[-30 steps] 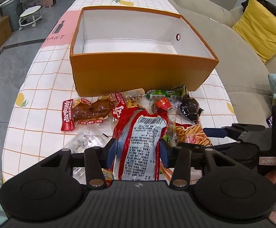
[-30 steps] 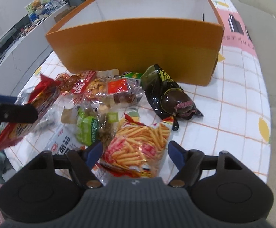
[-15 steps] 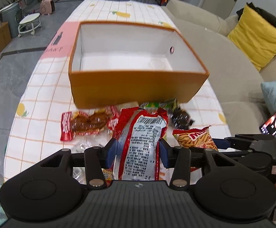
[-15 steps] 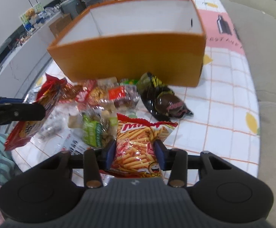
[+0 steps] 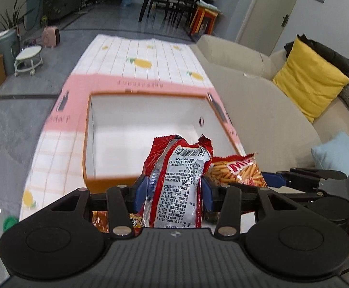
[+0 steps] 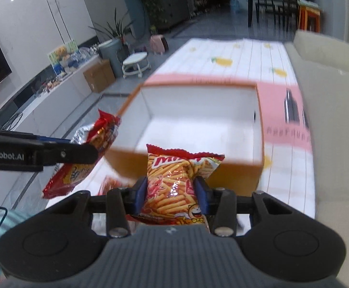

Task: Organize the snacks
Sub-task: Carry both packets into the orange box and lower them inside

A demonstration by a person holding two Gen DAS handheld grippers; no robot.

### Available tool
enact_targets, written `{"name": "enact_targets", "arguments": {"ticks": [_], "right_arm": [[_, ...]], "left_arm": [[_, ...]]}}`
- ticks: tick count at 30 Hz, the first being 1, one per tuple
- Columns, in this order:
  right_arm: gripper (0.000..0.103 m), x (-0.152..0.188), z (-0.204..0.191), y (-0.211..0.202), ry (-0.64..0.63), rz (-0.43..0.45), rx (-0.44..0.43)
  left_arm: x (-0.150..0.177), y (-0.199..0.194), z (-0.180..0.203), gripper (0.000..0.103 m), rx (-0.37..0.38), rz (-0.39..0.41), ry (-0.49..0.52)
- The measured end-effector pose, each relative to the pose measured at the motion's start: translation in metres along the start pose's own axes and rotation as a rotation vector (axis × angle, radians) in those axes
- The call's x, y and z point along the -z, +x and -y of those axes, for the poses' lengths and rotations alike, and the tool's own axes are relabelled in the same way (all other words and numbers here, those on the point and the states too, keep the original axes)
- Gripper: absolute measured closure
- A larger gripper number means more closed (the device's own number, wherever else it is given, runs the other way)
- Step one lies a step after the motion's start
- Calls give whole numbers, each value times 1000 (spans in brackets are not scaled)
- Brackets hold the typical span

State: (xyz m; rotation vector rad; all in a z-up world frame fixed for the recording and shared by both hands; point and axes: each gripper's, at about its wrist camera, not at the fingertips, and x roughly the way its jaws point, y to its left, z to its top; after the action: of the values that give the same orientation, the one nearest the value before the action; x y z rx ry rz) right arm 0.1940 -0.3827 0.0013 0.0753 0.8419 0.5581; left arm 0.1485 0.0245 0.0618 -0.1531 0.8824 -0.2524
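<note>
Currently both tools are clenched on snacks and held above the near wall of the orange box [image 5: 107,180], which suggests each packet is on its way to be dropped inside. The left tool [image 5: 173,190] grips a red and silver packet [image 5: 177,184] upright by its lower half, printed back toward the camera, so the bag hangs clear of the box rim. The right tool [image 6: 171,192] pinches a bag of fry-shaped crisps [image 6: 174,182] across its middle; its jaws are nearly done closing, and the bag bulges above them. Seen from the left wrist, that crisp bag sits just beside the red packet, so the two hands travel side by side. The box has a bare white interior, with nothing visible in it yet.

It stands on a worktop [image 5: 138,55] covered by a white checked cloth with lemon prints and a pink band. A beige sofa [image 5: 253,91] with a yellow cushion [image 5: 311,79] runs along one side; grey tiled floor, plants and a dining set lie beyond.
</note>
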Motion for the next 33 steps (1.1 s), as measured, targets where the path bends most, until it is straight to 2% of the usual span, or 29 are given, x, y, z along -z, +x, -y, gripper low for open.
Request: {"name": "enact_targets", "arguments": {"ticks": [6,13,16,21,25,33], "right_arm": [[63,-46,7,22,22,36,-7],[63,-79,10,71,10,-21,37],[63,-82,14,94,12,-61,44],[63,-84,25,134,31,-140,23],[63,-81,29,162,38,-209,14],[63,-66,24,204,30,-335,-17]], "left_arm": [[-36,16,-8,50,9,4,-30],[-67,61,-28,50,-44,-61,-45],[-73,85,-38,50,-43,-116,-50],[-72,120,-48,51,-95,-199,-31],[-70,143,-54,50,-78,-274,-40],[-61,174,-53,50,-155,-386,57]]}}
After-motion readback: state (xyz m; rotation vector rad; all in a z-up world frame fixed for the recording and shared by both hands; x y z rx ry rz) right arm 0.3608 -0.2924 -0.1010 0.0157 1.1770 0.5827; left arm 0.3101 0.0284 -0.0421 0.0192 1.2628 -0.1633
